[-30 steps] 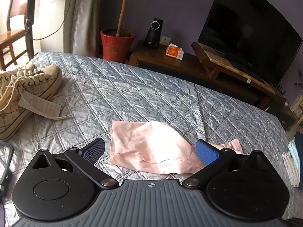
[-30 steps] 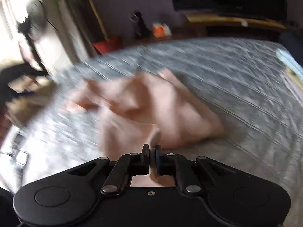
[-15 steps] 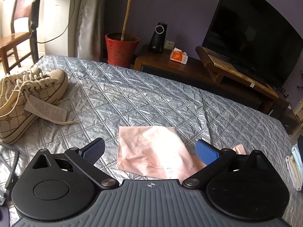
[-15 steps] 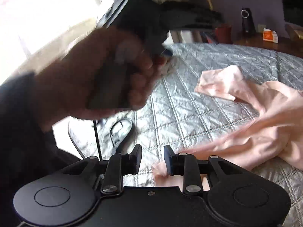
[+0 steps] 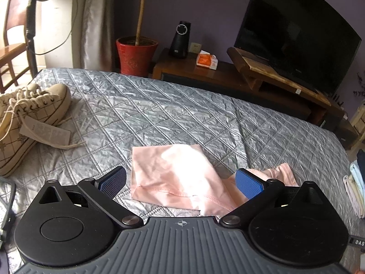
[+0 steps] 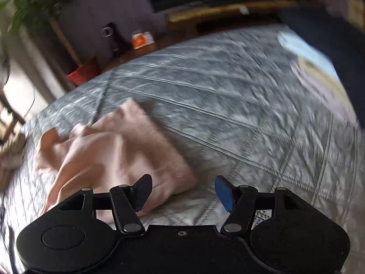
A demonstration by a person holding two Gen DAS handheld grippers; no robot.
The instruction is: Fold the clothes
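Note:
A pale pink garment (image 5: pixel 175 173) lies partly folded on the grey quilted bed (image 5: pixel 159 118). My left gripper (image 5: pixel 180 181) is open and empty, its blue pads on either side of the garment's near hem, above it. In the blurred right wrist view the pink garment (image 6: pixel 114 155) lies at the left. My right gripper (image 6: pixel 183 190) is open and empty, its left finger over the garment's near edge.
Cream sneakers (image 5: pixel 25 118) with a paper tag sit at the bed's left. Folded clothes (image 5: pixel 355 189) lie at the right edge. Beyond the bed stand a red plant pot (image 5: pixel 135 54), a wooden TV stand (image 5: pixel 251 77) and a television (image 5: pixel 296 34).
My right gripper has opened and let go of the pink garment, then swung back to face the bed. My left gripper stayed open and drew back a little.

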